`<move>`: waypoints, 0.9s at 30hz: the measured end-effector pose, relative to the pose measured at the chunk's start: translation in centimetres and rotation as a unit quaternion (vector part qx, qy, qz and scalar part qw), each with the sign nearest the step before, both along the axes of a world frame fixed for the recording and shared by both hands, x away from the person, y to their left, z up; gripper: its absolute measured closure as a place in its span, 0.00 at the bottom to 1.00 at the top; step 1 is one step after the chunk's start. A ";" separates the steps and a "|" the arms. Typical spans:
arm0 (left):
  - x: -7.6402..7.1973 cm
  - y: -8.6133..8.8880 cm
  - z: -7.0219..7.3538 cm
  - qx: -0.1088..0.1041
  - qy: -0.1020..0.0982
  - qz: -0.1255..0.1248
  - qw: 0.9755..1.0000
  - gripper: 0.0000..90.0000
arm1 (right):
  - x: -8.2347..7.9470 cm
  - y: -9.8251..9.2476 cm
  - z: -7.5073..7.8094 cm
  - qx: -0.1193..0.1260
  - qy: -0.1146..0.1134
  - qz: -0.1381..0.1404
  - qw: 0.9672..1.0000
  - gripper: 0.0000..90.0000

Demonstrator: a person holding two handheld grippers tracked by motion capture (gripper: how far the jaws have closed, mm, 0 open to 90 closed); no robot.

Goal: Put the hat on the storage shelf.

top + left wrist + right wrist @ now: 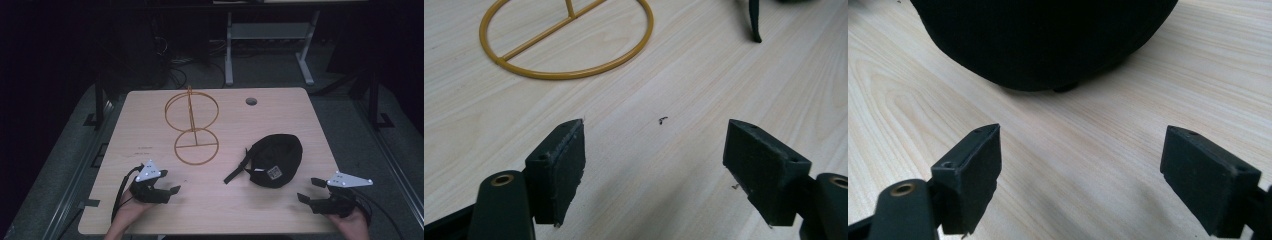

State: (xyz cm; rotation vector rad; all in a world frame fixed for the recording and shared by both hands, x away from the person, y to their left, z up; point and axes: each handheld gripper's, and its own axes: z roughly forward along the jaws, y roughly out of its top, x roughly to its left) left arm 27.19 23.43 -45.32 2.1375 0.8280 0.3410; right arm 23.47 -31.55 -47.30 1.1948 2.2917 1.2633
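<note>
Both grippers gape empty — left gripper (167,191) aimed at the stand (192,131) at one o'clock, right gripper (311,189) facing the cap (276,159) at eleven o'clock, seemingly poised to hang it.

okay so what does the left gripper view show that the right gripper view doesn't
The left gripper view has the round base of the gold wire stand on the table ahead of the left gripper, plus the tip of the black strap at the top edge. The right gripper view instead has the black cap lying just ahead of the right gripper. Both share the light wooden table and a pair of black jaws standing wide apart with nothing between them.
</note>
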 end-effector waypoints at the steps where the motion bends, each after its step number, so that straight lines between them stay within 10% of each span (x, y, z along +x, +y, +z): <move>1: 0.0 -0.1 -0.1 0.000 0.002 0.001 1.000 0.27 | 0.0 0.0 0.0 0.000 -0.001 0.000 1.000 0.18; 17: -0.4 -1.5 1.3 -0.047 0.027 -0.024 0.998 0.26 | 0.0 0.4 0.2 0.000 -0.002 -0.001 1.000 0.17; 27: -0.2 -3.8 1.8 -0.024 0.033 -0.057 0.998 0.24 | 0.0 0.2 0.1 0.003 0.000 -0.001 1.000 0.17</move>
